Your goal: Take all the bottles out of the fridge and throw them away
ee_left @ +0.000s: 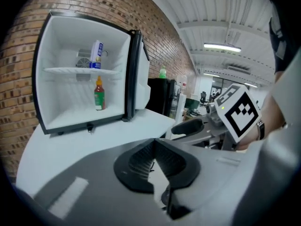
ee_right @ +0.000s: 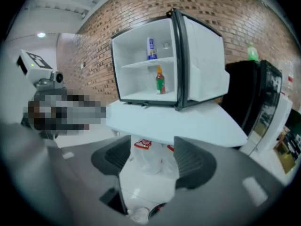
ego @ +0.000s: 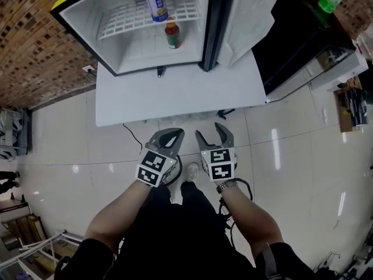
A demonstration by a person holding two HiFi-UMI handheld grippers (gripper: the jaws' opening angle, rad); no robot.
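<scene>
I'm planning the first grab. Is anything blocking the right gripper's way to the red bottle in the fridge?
Nothing visible does. The door stands open, and the red bottle stands alone below the shelf. The right gripper is open and empty.

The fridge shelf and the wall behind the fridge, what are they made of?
The shelf looks like white coated metal wire: it is a thin open grid you can see through. The wall looks like rough, matte, reddish-brown brick, with pale mortar lines between small blocks. It could be only a brick facing; the pictures can't tell.
</scene>
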